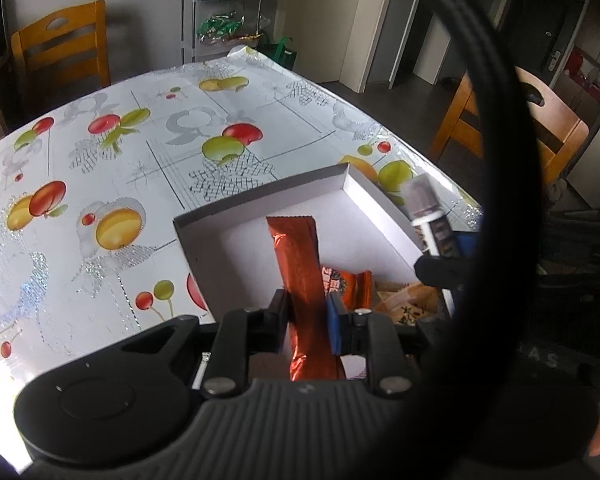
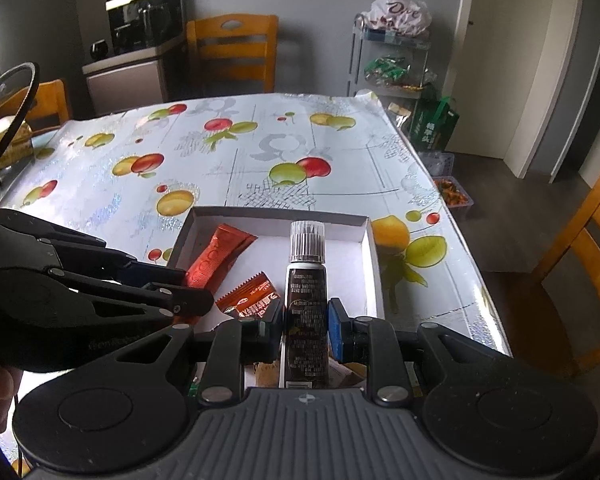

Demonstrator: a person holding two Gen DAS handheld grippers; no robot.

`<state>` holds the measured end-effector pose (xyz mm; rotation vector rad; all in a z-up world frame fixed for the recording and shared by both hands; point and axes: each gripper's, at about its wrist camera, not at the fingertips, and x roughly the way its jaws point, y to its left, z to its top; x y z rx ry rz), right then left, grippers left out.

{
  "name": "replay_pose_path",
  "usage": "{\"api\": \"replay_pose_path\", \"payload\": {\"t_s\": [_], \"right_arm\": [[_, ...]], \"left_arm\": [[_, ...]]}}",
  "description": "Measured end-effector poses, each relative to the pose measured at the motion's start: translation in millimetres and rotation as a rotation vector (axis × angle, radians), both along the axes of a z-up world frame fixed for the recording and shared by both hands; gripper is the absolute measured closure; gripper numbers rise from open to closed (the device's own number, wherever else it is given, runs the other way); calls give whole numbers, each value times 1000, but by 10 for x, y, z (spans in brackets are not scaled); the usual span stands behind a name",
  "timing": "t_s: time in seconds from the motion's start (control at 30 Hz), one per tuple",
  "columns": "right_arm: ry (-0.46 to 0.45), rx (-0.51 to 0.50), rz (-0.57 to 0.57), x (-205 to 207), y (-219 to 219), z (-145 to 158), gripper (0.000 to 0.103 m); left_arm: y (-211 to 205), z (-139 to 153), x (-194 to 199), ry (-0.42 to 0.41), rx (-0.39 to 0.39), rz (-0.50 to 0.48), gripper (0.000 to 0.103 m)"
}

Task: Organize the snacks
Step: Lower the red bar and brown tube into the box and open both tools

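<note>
1. Left gripper (image 1: 309, 312): jaws drawn narrow and clamped on a long orange foil snack bar (image 1: 298, 268). The bar runs forward between the black finger and the blue pad and reaches out over a shallow white cardboard box (image 1: 260, 200).
2. Right gripper (image 2: 305, 322): jaws likewise narrow, gripping a dark tube with a ribbed clear cap (image 2: 306, 280). The tube points away from the camera, its cap over the box floor near the far wall.
3. Box (image 2: 276, 213): it sits at the near right part of a table under a glossy cloth printed with fruit (image 2: 220, 160), close to the table's right edge.
4. Box contents: a small orange-and-brown snack packet (image 2: 252, 300) lies on the floor between the bar and the tube. Tan wrappers (image 1: 408, 300) lie at the near edge; what they are cannot be made out, since the grippers cover most of them.
5. In the right wrist view the left gripper enters from the left, its bar angled toward the box's far left corner.
6. Surroundings: wooden chairs (image 2: 234, 52) stand around the table, and a clear shelf cart (image 2: 392, 60) carrying a white plastic bag stands against the far wall.
</note>
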<state>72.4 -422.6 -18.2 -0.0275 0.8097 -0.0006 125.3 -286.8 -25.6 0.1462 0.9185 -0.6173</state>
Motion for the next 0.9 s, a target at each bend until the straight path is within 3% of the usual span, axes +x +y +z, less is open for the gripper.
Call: {"api": "replay_pose_path", "payload": {"t_s": [0.9], "right_arm": [[88,-5,44,252,22,-332,77]], "left_arm": [[-128,-351,186,100,64,-12,86]]}}
